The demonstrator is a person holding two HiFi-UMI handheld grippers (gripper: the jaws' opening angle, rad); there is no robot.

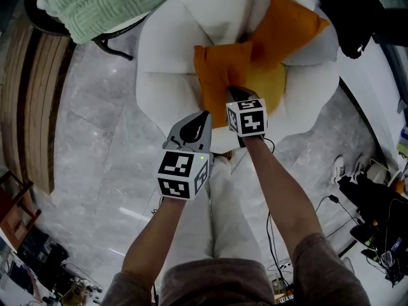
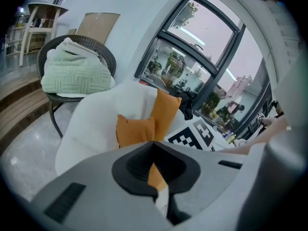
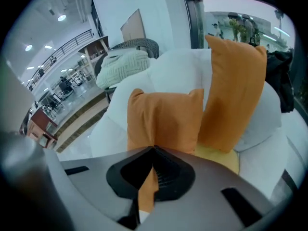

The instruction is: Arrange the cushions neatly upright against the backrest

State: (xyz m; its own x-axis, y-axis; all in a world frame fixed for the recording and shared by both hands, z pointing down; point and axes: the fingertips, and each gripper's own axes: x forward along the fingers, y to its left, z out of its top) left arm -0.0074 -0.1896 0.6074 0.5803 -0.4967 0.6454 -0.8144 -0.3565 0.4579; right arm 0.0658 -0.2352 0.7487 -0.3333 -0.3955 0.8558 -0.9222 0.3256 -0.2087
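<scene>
Progress: roughly a third done. Tall orange cushion (image 1: 288, 23) stands upright against the white armchair (image 1: 164, 50) backrest. Smaller orange cushion (image 1: 220, 69) is upright mid-seat, seemingly short of the backrest. Yellow cushion (image 1: 269, 89) lies flat.

Right gripper (image 3: 154, 150) is clamped on the smaller orange cushion's lower edge. Left gripper (image 2: 154, 143) has its jaws together, probably empty.

Surroundings: grey marble floor (image 1: 95, 139), green blanket (image 1: 102, 5) on a wicker chair (image 2: 105, 52).

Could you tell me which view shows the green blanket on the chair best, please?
The left gripper view: the green blanket lies whole on the dark chair. The head view cuts it off at the top edge; the right gripper view shows it small and pale.
</scene>
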